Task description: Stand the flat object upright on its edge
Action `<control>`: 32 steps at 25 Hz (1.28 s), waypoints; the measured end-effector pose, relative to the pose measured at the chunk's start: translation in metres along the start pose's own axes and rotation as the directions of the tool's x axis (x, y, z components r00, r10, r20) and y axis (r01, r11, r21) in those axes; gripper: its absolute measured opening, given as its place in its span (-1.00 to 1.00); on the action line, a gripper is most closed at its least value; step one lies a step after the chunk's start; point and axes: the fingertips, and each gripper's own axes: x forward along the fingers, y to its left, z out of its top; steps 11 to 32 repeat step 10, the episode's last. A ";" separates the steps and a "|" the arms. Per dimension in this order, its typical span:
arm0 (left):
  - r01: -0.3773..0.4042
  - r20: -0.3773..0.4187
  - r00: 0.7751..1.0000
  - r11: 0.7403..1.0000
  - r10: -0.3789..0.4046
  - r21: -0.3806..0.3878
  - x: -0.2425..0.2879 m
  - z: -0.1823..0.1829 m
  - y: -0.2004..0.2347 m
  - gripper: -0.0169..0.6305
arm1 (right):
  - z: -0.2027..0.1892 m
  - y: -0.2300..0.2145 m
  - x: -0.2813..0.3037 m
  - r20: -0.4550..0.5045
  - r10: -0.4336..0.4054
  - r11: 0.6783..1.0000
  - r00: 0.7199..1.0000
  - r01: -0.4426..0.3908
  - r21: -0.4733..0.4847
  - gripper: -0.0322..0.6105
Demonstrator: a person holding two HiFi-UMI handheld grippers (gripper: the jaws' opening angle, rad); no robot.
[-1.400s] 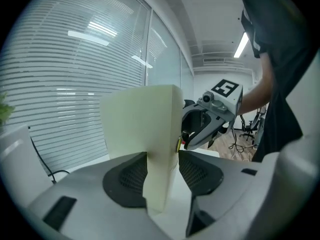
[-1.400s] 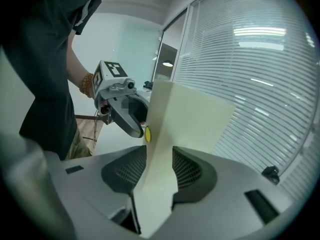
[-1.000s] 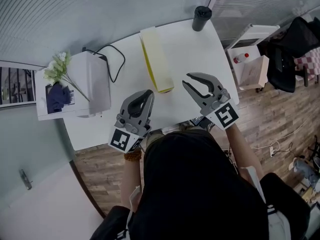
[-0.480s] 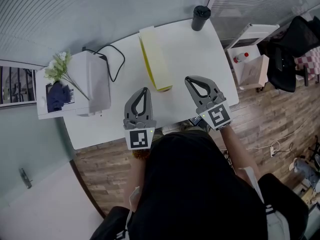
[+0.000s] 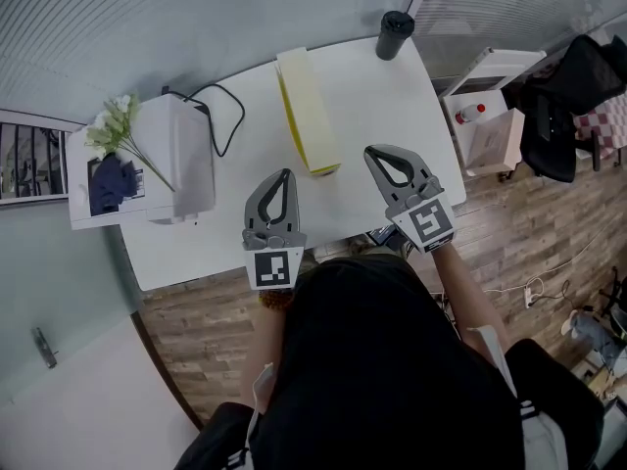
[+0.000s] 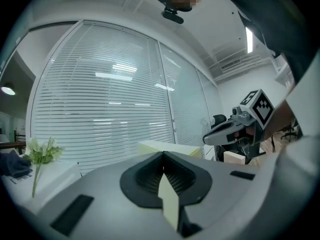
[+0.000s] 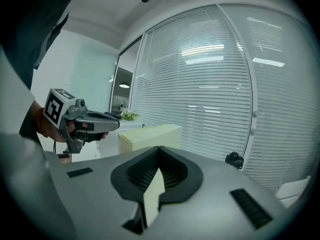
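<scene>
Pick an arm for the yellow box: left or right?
Right, narrowly: the right gripper angles toward the box; the left gripper points alongside it. Both are shut, empty, about equally near.

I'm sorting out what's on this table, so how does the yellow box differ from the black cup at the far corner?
Colour: the yellow box is pale yellow, while the black cup is dark all over. Shape: the box is long and rectangular, the cup round and upright. Place: the box sits mid-table, the cup at the far edge. Both rest on the white table.
</scene>
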 end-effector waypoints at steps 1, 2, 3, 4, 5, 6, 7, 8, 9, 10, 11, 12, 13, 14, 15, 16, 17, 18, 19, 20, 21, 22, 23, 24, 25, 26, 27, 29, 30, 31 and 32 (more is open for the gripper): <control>0.004 0.001 1.000 1.000 -0.004 0.001 0.000 0.000 0.000 -0.93 | 0.000 0.001 0.000 -0.004 0.001 1.000 1.000 -0.001 -0.005 -0.88; 0.008 0.001 1.000 1.000 -0.008 0.002 0.001 -0.001 0.000 -0.93 | -0.001 0.001 0.001 -0.008 0.000 1.000 1.000 0.000 -0.009 -0.88; 0.012 -0.001 1.000 1.000 -0.012 0.001 0.001 -0.002 0.000 -0.93 | -0.001 0.002 0.001 -0.011 -0.001 1.000 1.000 0.001 -0.009 -0.88; 0.014 -0.002 1.000 1.000 -0.014 0.000 0.001 -0.003 0.001 -0.93 | -0.001 0.003 0.001 -0.015 -0.002 1.000 1.000 0.002 -0.008 -0.88; 0.016 -0.004 1.000 1.000 -0.016 -0.002 0.002 -0.004 0.002 -0.93 | -0.001 0.004 0.002 -0.018 -0.003 1.000 1.000 0.002 -0.008 -0.88; 0.018 -0.005 1.000 1.000 -0.018 -0.002 0.002 -0.005 0.003 -0.93 | -0.001 0.005 0.003 -0.021 -0.002 1.000 1.000 0.002 -0.010 -0.88; 0.019 -0.004 1.000 1.000 -0.019 -0.003 0.002 -0.006 0.005 -0.93 | -0.001 0.006 0.004 -0.022 0.000 1.000 1.000 0.000 -0.013 -0.88; 0.019 -0.002 1.000 1.000 -0.019 -0.003 0.002 -0.006 0.007 -0.93 | -0.001 0.007 0.005 -0.023 0.002 1.000 1.000 -0.002 -0.016 -0.88; 0.020 0.000 1.000 1.000 -0.020 -0.004 0.003 -0.006 0.009 -0.93 | -0.001 0.008 0.007 -0.024 0.004 1.000 1.000 -0.004 -0.020 -0.88; 0.021 0.003 1.000 1.000 -0.021 -0.006 0.003 -0.007 0.010 -0.93 | -0.001 0.009 0.008 -0.025 0.006 1.000 1.000 -0.006 -0.023 -0.88; 0.021 0.003 1.000 1.000 -0.021 -0.006 0.003 -0.007 0.010 -0.93 | -0.001 0.009 0.008 -0.025 0.006 1.000 1.000 -0.006 -0.023 -0.88; 0.021 0.003 1.000 1.000 -0.021 -0.006 0.003 -0.007 0.010 -0.93 | -0.001 0.009 0.008 -0.025 0.006 1.000 1.000 -0.006 -0.023 -0.88; 0.021 0.003 1.000 1.000 -0.021 -0.006 0.003 -0.007 0.010 -0.93 | -0.001 0.009 0.008 -0.025 0.006 1.000 1.000 -0.006 -0.023 -0.88; 0.021 0.003 1.000 1.000 -0.021 -0.006 0.003 -0.007 0.010 -0.93 | -0.001 0.009 0.008 -0.025 0.006 1.000 1.000 -0.006 -0.023 -0.88; 0.021 0.003 1.000 1.000 -0.021 -0.006 0.003 -0.007 0.010 -0.93 | -0.001 0.009 0.008 -0.025 0.006 1.000 1.000 -0.006 -0.023 -0.88; 0.021 0.003 1.000 1.000 -0.021 -0.006 0.003 -0.007 0.010 -0.93 | -0.001 0.009 0.008 -0.025 0.006 1.000 1.000 -0.006 -0.023 -0.88; 0.021 0.003 1.000 1.000 -0.021 -0.006 0.003 -0.007 0.010 -0.93 | -0.001 0.009 0.008 -0.025 0.006 1.000 1.000 -0.006 -0.023 -0.88; 0.021 0.003 1.000 1.000 -0.021 -0.006 0.003 -0.007 0.010 -0.93 | -0.001 0.009 0.008 -0.025 0.006 1.000 1.000 -0.006 -0.023 -0.88; 0.021 0.003 1.000 1.000 -0.021 -0.006 0.003 -0.007 0.010 -0.93 | -0.001 0.009 0.008 -0.025 0.006 1.000 1.000 -0.006 -0.023 -0.88; 0.021 0.003 1.000 1.000 -0.021 -0.006 0.003 -0.007 0.010 -0.93 | -0.001 0.009 0.008 -0.025 0.006 1.000 1.000 -0.006 -0.023 -0.88; 0.021 0.003 1.000 1.000 -0.021 -0.006 0.003 -0.007 0.010 -0.93 | -0.001 0.009 0.008 -0.025 0.006 1.000 1.000 -0.006 -0.023 -0.88; 0.021 0.003 1.000 1.000 -0.021 -0.006 0.003 -0.007 0.010 -0.93 | -0.001 0.009 0.008 -0.025 0.006 1.000 1.000 -0.006 -0.023 -0.88; 0.021 0.003 1.000 1.000 -0.021 -0.006 0.003 -0.007 0.010 -0.93 | -0.001 0.009 0.008 -0.025 0.006 1.000 1.000 -0.006 -0.023 -0.88; 0.021 0.003 1.000 1.000 -0.021 -0.006 0.003 -0.007 0.010 -0.93 | -0.001 0.009 0.008 -0.025 0.006 1.000 1.000 -0.006 -0.023 -0.88; 0.021 0.003 1.000 1.000 -0.021 -0.006 0.003 -0.007 0.010 -0.93 | -0.001 0.009 0.008 -0.025 0.006 1.000 1.000 -0.006 -0.023 -0.88; 0.021 0.003 1.000 1.000 -0.021 -0.006 0.003 -0.007 0.010 -0.93 | -0.001 0.009 0.008 -0.025 0.006 1.000 1.000 -0.006 -0.023 -0.88; 0.021 0.003 1.000 1.000 -0.021 -0.006 0.003 -0.007 0.010 -0.93 | -0.001 0.009 0.008 -0.025 0.006 1.000 1.000 -0.006 -0.023 -0.88; 0.021 0.003 1.000 1.000 -0.021 -0.006 0.003 -0.007 0.010 -0.93 | -0.001 0.009 0.008 -0.025 0.006 1.000 1.000 -0.006 -0.023 -0.88; 0.021 0.003 1.000 1.000 -0.021 -0.006 0.003 -0.007 0.010 -0.93 | -0.001 0.009 0.008 -0.025 0.006 1.000 1.000 -0.006 -0.023 -0.88; 0.021 0.003 1.000 1.000 -0.021 -0.006 0.003 -0.007 0.010 -0.93 | -0.001 0.009 0.008 -0.025 0.006 1.000 1.000 -0.006 -0.023 -0.88; 0.021 0.003 1.000 1.000 -0.021 -0.006 0.003 -0.007 0.010 -0.93 | -0.001 0.009 0.008 -0.025 0.006 1.000 1.000 -0.006 -0.023 -0.88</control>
